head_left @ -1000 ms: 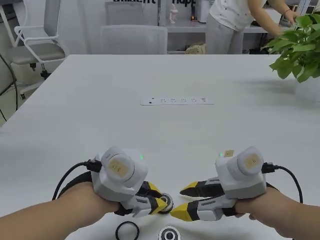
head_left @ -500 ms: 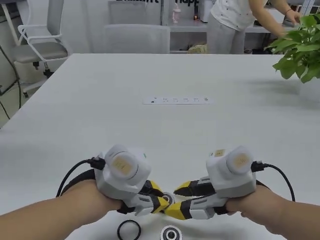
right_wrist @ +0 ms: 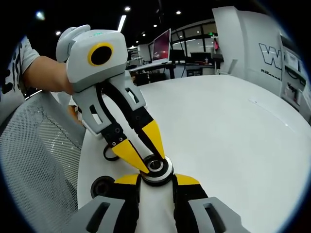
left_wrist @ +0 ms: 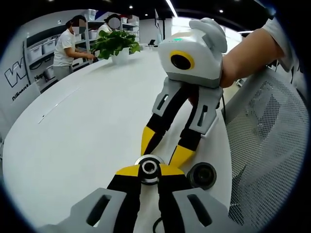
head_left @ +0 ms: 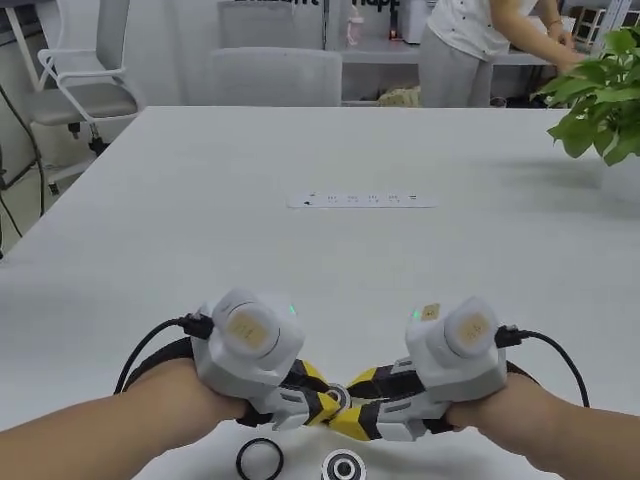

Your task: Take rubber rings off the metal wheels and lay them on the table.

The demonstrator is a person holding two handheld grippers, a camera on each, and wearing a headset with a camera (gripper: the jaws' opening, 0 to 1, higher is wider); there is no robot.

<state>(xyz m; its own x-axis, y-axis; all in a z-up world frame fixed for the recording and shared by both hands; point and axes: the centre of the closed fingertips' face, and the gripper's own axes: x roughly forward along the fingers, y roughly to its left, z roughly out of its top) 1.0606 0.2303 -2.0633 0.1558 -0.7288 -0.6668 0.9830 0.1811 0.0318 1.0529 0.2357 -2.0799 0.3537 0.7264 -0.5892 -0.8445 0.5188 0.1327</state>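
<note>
A small metal wheel (head_left: 340, 397) hangs just above the table's near edge, and my left gripper (head_left: 332, 402) is shut on it. In the left gripper view the wheel (left_wrist: 148, 167) sits pinched between my yellow tips (left_wrist: 148, 171). My right gripper (head_left: 347, 404) faces it from the right, open, one jaw close on each side of the same wheel (right_wrist: 156, 170). A loose black rubber ring (head_left: 260, 460) lies flat on the table below the left gripper. A second wheel (head_left: 343, 467) (left_wrist: 202, 175) rests on the table beside it.
A white power strip (head_left: 360, 201) lies mid-table. A leafy plant (head_left: 600, 90) stands at the far right. Grey chairs (head_left: 265, 75) line the far edge, and a person (head_left: 480, 40) works at shelves behind. A mesh chair back (left_wrist: 272, 145) is near the front edge.
My right gripper has moved left until its jaws flank the wheel held by the left gripper. The left gripper has stayed shut on the wheel and barely moved.
</note>
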